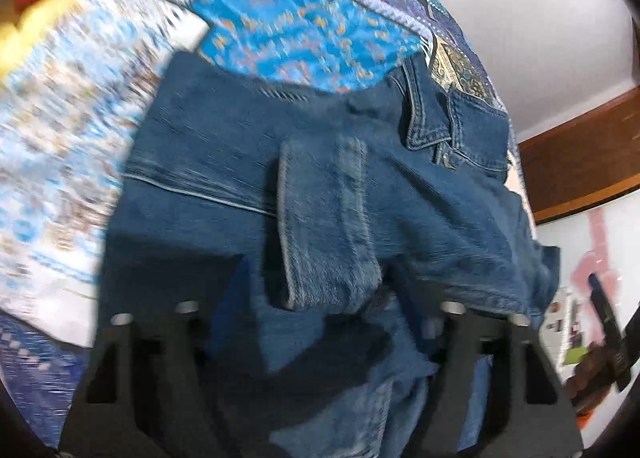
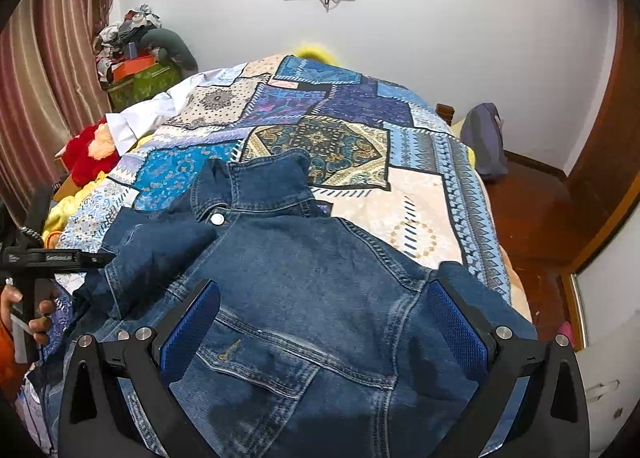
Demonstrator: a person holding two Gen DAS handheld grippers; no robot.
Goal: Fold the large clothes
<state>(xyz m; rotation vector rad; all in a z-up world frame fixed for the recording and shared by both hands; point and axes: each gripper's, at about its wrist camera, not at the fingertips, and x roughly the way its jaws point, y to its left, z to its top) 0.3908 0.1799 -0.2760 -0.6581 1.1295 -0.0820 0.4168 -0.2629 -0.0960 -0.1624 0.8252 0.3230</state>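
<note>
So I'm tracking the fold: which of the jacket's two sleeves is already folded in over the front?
The sleeve on the left in the right wrist view, lying across the chest below the collar button; the other sleeve hangs off the shoulder.

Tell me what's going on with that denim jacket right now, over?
Right gripper open, hovering over denim jacket. Left gripper partly open, cuff lying between its fingers, grip unclear. Jacket on patchwork bedspread, one sleeve folded in. Nothing in the way.

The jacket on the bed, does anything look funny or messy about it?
A bit messy, yes. The denim jacket lies on the patchwork bedspread with one sleeve flopped across its chest in a rumpled bunch, and the collar is twisted to one side. Nothing looks torn or spilled.
</note>
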